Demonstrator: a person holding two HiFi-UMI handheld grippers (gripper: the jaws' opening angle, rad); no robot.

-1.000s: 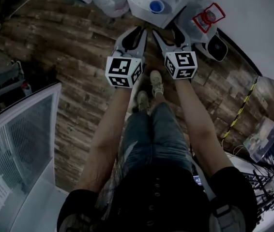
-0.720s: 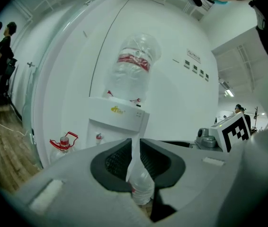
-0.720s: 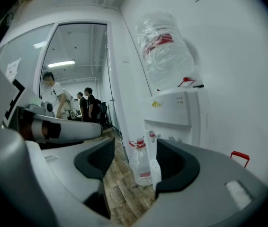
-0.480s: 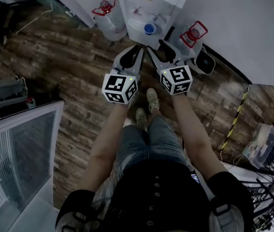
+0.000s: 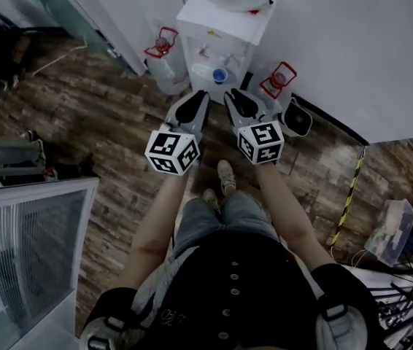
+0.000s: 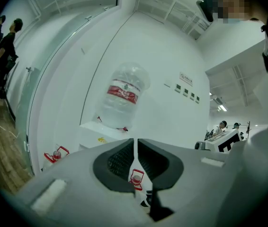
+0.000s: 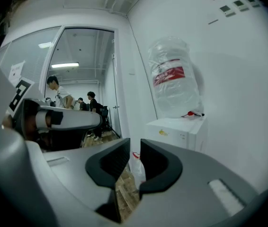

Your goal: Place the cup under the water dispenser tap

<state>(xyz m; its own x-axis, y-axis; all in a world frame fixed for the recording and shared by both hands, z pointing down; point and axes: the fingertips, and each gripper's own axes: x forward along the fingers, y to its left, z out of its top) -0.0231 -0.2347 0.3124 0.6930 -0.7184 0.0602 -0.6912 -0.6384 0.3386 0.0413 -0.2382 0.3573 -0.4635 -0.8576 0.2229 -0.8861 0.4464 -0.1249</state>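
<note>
Plainly empty, left fingers point(image 6: 120, 162) meet, right fingers point(image 7: 110, 167) closing; bottles point(image 5: 164, 70) flank dispenser point(image 5: 225, 20), apparently holding blue cup point(image 5: 219, 75).

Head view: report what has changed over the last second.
The left tool and right tool have risen together away from the floor, still side by side and pointing at the water dispenser. The right tool's jaws are closing with nothing between them. Nothing was taken hold of or let go. The blue cup stayed on the dispenser's ledge.
</note>
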